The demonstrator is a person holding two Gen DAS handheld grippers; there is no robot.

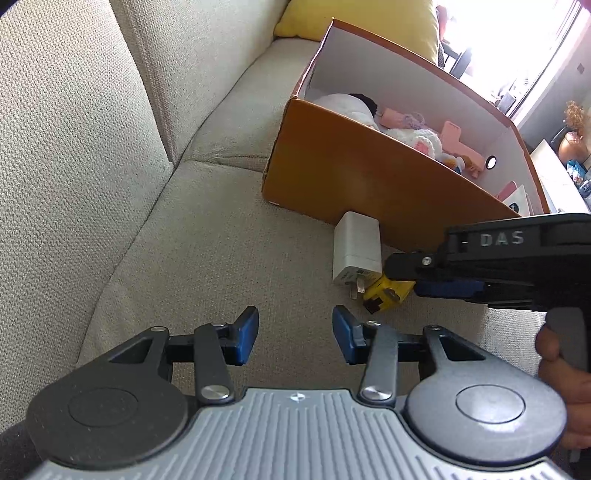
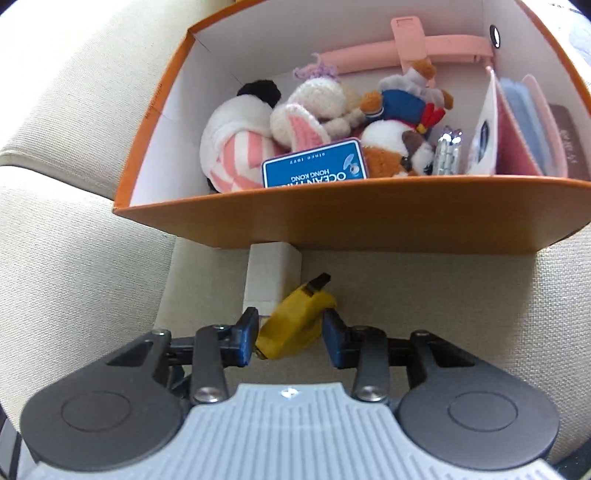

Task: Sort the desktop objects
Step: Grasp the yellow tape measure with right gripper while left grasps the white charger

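Here, on a beige sofa (image 1: 184,258) of rough woven cloth, with the back cushion (image 1: 74,147) upright on the left and a seam across the seat. On the seat, an orange box (image 1: 351,173), white inside, open at the top. Behind it, a yellow pillow (image 1: 354,18) in the corner of the sofa. Further back, a very bright window (image 1: 517,44) and some room furniture, too washed out to tell more.

Inside the box, soft toys (image 2: 314,107) in a heap, a blue card (image 2: 314,166) against the near wall, a pink stick (image 2: 406,51) along the far wall, and some booklets upright at the right side.

Outside, a white charger (image 1: 356,247) flat on the seat, touching the near wall of the box. Just beside its plug end, a small yellow tool (image 2: 295,325) with a black tip, also on the cloth.

Right gripper (image 2: 290,338) low over the seat, tongs spread, with the yellow tool between the blue pads; not clear if one pad touches it. Behind this gripper, a hand (image 1: 561,369) on the grey handle.

Left gripper (image 1: 295,332) apart from both things, tongs spread, only bare cloth between.
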